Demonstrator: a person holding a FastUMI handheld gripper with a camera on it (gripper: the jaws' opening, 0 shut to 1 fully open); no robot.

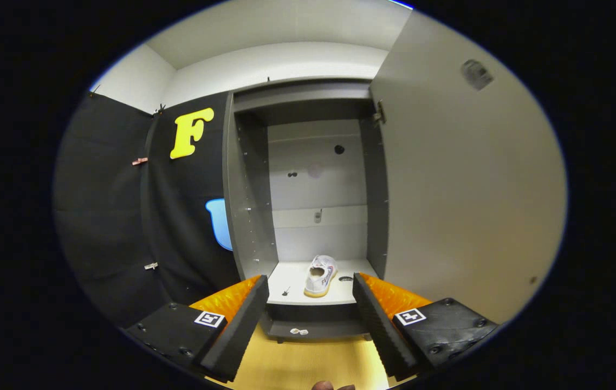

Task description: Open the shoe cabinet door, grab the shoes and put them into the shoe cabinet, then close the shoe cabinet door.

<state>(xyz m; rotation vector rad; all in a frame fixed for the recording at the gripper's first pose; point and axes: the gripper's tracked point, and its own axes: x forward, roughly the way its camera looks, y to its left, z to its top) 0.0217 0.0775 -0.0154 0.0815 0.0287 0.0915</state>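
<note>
Shoe cabinet point(308, 179) stands straight ahead at twelve o'clock, grey inside, with its one door point(465, 179) swung wide open toward two o'clock. One white shoe point(321, 275) with a pale sole rests on the cabinet's bottom shelf point(291, 284), heel toward the camera and toe pointing into the cabinet, slightly toward one o'clock of the shelf's middle. Two small dark marks lie on that shelf, one at the shoe's nine o'clock and one at its three o'clock. The back panel shows a few small round holes. A small pale scrap sits on the cabinet's lower ledge below the shelf. The gripper point(310, 290) hangs in front of the cabinet with its two fingers point(242, 319) spread wide apart and holding nothing; the shoe sits beyond them, seen through the gap. Yellow wooden floor point(308, 363) lies under the fingers.
</note>
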